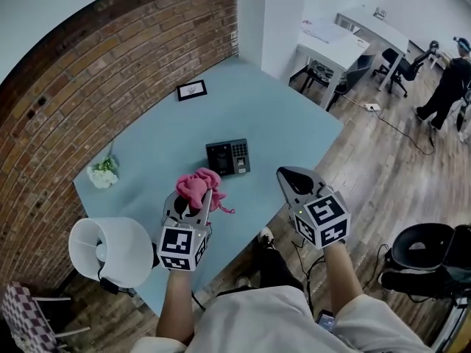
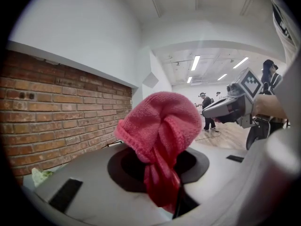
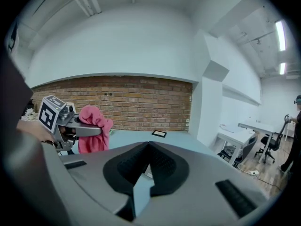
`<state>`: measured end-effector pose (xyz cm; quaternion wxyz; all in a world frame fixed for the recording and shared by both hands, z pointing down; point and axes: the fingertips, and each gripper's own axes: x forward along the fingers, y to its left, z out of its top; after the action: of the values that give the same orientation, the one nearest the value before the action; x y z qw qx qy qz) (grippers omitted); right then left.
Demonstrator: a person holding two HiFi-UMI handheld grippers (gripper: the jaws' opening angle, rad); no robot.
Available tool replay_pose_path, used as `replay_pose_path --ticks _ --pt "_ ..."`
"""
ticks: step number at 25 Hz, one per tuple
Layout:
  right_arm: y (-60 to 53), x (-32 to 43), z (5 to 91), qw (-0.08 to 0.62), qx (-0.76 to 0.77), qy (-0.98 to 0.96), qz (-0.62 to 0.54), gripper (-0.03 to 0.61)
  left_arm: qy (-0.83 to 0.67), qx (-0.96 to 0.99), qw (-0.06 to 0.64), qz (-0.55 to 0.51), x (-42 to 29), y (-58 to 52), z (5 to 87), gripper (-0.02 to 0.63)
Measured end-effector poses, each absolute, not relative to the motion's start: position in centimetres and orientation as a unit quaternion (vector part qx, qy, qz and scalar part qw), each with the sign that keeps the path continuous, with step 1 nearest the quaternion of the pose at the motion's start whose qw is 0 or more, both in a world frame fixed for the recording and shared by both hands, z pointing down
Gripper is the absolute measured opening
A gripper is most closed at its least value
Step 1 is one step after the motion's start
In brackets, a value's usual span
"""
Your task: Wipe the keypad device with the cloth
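At the left, the pink cloth [image 1: 199, 185] is clamped in a bunch between the jaws of the left gripper [image 1: 199, 204], above the blue table [image 1: 147, 153]. It is judged soft, light and limp. Further right, the keypad device [image 1: 227, 157] lies flat on the table, judged rigid but liable to slide, best steadied at its edges. The right gripper [image 1: 293, 178] is held empty, jaws together
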<state>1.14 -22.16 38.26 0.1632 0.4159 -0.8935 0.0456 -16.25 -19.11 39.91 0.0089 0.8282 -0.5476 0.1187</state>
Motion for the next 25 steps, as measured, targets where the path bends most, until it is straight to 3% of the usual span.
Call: replay_pose_path --ticks 25 --pt "-36.0 -1.2 49.1 0.225 0.364 -0.893 0.141 0.020 -0.583 0.786 0.096 0.181 -18.9 -38.4 52.0 0.140"
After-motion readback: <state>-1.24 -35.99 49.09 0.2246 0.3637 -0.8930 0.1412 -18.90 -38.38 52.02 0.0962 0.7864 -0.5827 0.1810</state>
